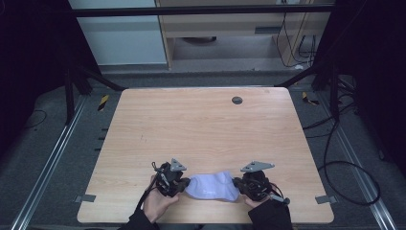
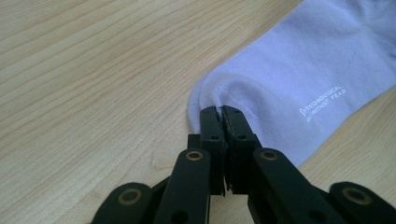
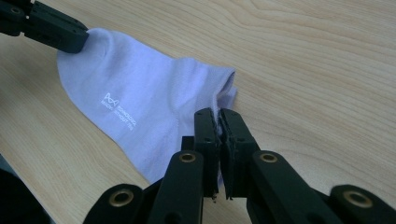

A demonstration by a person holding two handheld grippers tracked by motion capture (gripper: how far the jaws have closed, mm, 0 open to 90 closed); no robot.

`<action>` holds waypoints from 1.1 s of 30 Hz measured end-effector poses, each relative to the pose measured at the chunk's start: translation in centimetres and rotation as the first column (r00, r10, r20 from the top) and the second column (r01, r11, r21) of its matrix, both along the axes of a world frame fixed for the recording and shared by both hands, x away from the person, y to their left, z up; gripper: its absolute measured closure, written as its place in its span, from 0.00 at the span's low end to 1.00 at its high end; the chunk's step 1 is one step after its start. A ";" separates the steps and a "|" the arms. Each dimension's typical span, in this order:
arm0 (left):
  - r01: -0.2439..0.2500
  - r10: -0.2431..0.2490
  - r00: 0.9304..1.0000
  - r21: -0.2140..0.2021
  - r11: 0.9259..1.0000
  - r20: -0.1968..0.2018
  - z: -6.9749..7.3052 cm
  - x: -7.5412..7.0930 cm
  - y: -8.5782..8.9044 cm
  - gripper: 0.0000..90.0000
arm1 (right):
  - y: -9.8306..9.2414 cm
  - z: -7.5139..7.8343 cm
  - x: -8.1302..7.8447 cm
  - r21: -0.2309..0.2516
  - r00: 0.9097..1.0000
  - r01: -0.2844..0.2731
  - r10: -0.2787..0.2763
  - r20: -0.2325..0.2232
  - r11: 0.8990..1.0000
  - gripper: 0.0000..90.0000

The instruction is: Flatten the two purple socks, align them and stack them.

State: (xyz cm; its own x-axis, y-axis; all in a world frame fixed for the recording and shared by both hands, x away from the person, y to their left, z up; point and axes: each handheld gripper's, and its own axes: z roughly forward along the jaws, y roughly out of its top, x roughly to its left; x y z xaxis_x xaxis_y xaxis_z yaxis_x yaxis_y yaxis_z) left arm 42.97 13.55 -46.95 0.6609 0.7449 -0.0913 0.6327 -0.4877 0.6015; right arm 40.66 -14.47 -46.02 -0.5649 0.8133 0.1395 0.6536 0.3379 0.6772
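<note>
Near the front edge of the light wooden tabletop, a pale lavender fabric sock lies flat between the two tools. Small white printed lettering is visible on its upper surface.

Left tool: the jaws are closed tight on the left end of the sock. In the left gripper view, the fabric bunches into a small fold where the tool pinches it.

Right tool: the jaws are likewise closed, pinching the sock's right end. In the right gripper view, the tool grips the edge of the fabric at the open cuff, and the left tool appears at the far end of the sock.

Both hands enter from the near side. A round dark grommet sits in the tabletop near its far edge, well apart from the sock.
</note>
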 end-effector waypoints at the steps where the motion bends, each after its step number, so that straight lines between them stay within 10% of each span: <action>1: -0.001 0.001 1.000 0.004 1.000 -0.003 -0.1 0.1 0.0 0.97 | 0.0 -0.4 0.1 -0.005 1.000 0.002 -0.002 -0.006 1.000 0.96; 14: -0.011 0.011 1.000 -0.007 1.000 0.011 -0.6 0.1 0.3 0.86 | 0.2 -1.7 0.5 -0.045 1.000 -0.004 0.005 0.010 0.999 0.82; 33: -0.093 0.112 0.978 -0.115 0.989 0.177 1.4 1.2 5.3 0.52 | -3.3 -0.9 1.7 0.080 0.974 0.114 -0.127 0.185 0.990 0.49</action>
State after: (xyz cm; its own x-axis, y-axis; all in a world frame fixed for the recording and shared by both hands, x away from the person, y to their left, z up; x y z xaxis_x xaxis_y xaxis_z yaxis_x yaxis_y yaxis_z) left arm 44.14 18.86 -45.53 0.5945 0.8020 -0.0580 0.5507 -0.3535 0.7562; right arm 42.38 -17.73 -46.90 -0.4846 0.8693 0.0969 0.5441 0.2129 0.8115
